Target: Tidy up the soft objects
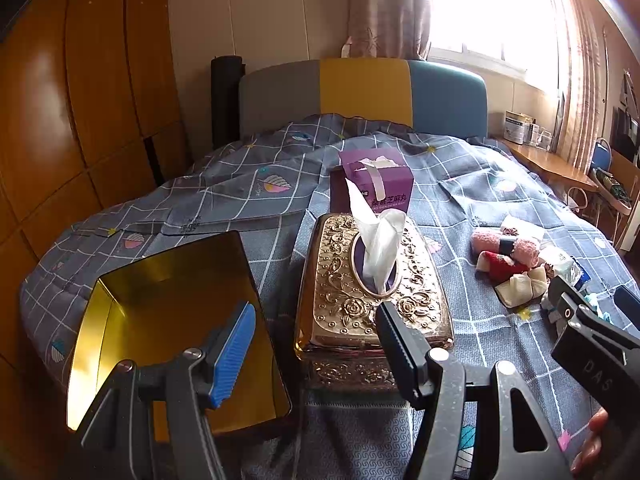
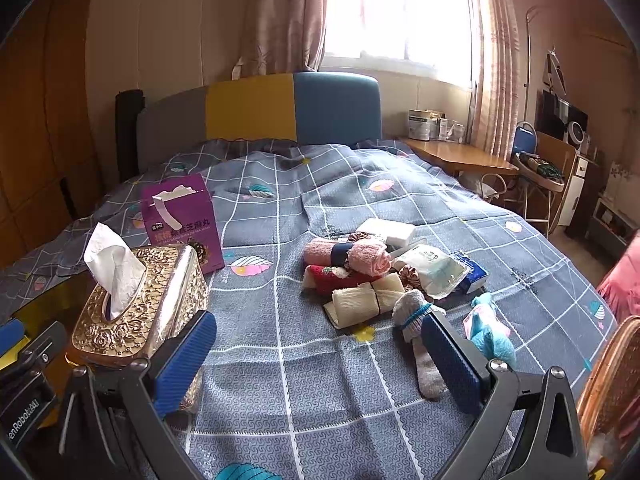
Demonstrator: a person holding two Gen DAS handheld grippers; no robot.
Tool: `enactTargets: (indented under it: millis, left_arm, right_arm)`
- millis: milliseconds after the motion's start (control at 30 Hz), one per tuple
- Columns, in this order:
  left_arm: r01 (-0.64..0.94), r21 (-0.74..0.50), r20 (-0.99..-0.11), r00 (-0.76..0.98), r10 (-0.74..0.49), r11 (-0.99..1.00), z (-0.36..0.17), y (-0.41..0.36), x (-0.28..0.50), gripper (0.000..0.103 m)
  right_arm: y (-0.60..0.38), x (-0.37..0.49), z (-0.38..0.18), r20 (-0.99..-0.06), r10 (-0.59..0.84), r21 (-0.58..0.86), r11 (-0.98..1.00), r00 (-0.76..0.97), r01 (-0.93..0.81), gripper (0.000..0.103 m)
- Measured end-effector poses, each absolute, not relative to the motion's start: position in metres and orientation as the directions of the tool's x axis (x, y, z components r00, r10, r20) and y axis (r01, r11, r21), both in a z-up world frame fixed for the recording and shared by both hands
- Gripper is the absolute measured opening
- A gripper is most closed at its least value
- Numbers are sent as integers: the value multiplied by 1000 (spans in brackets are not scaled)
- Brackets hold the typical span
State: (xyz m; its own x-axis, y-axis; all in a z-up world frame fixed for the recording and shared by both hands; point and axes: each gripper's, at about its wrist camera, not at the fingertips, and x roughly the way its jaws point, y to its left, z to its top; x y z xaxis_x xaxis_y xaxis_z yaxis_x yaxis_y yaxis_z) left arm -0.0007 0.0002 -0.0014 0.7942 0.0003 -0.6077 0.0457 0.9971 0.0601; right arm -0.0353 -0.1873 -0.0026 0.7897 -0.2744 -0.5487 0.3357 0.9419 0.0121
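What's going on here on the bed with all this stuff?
A person holds a two-finger tool in each hand above a bed, about to sort soft things. Both the left tool and the right tool are open and empty. A pile of rolled towels and socks lies untouched, beside a gold tissue box and an open gold tin.

Bedroom. Bed [image 2: 360, 208] with grey checked cover, headboard [image 2: 260, 108] in grey, yellow and blue panels. Wooden wardrobe [image 1: 80, 100] on left wall. Bright window [image 2: 396, 12] with pink curtains [image 2: 280, 16] behind. Wooden desk [image 2: 460, 156] and blue chair [image 2: 524, 136] at right.
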Motion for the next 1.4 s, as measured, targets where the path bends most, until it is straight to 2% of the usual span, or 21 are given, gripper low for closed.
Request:
enactTargets:
  millis: [833,1000,1067,1133,1233,1300,1400]
  left_arm:
    - [58,119,-619,785,29,991,1,-7,-2,63]
    - [78,96,-610,792,-3,992,1,-11,-4,64]
    - [116,76,-618,785,-45,990,3,-12,-3,64]
    - [190,17,-619,773,-139,982,6,-13,-5,63]
    - [333,-37,-573,765,-293,942,17,-22,-9,65]
    - [399,-14,-544,766,-342,917,23,-37,-11,67]
    - [491,4,-582,709,-397,871,25,-64,-2,67]
  right_arm:
    - [-206,-32,0,-542,-298,15,931,786,364,103]
    - [-213,-30,-1,-544,-304,11,929,782,369,103]
    - [-222,-28,-1,-554,-301,18,928,776,372,103]
    - [-236,-23,-2,-573,-289,38,925,767,378,103]
    - [-274,-17,0,-593,-308,71,900,744,429,103]
    - [-304,-13,0,-604,-341,76,875,720,478,103]
    - [-352,-4,-6,-636,-367,103,831,679,546,103]
